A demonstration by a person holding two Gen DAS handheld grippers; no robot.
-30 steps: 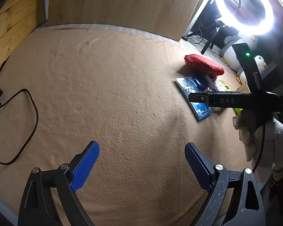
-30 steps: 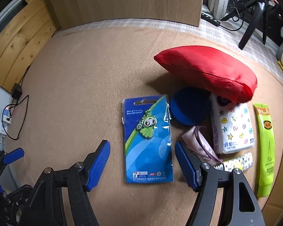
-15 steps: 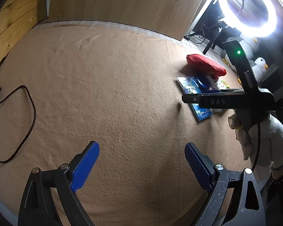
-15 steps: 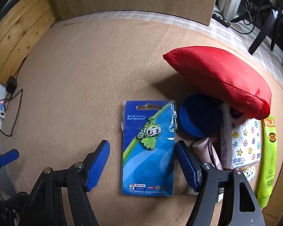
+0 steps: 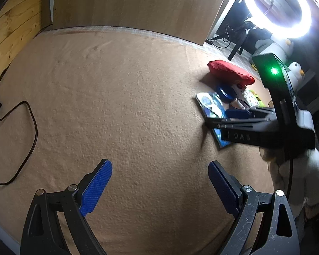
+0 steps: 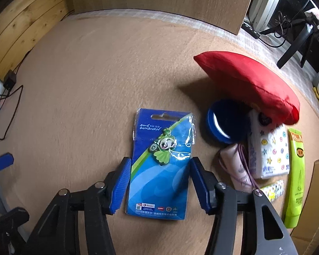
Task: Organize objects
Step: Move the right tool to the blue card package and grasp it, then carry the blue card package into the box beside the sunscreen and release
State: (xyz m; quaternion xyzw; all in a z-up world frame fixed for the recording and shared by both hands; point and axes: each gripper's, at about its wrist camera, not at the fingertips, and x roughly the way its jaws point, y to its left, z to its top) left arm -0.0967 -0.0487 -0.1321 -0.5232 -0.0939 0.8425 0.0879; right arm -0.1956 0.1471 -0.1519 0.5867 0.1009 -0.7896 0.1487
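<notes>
A blue carded mascot pin [image 6: 162,161] lies flat on the tan worktop [image 6: 91,89], left of a blue round lid [image 6: 220,125] and a red pouch [image 6: 248,82]. The right gripper [image 6: 159,182] is closing around the card, pads not yet pressing. The left gripper [image 5: 159,189] is held wide open over bare cloth.

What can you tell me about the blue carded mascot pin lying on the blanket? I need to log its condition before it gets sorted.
The blue carded mascot pin is a flat rectangular card in a clear, crinkled plastic sleeve, printed "2016 KUNSHAN", with a green-and-white cartoon mascot badge at its centre and sponsor logos along the near edge. It lies flat, face up, on the tan blanket, apart from the round blue tin beside it. The right gripper straddles its lower half, jaws closing on its long edges; whether the pads touch yet is unclear.
</notes>
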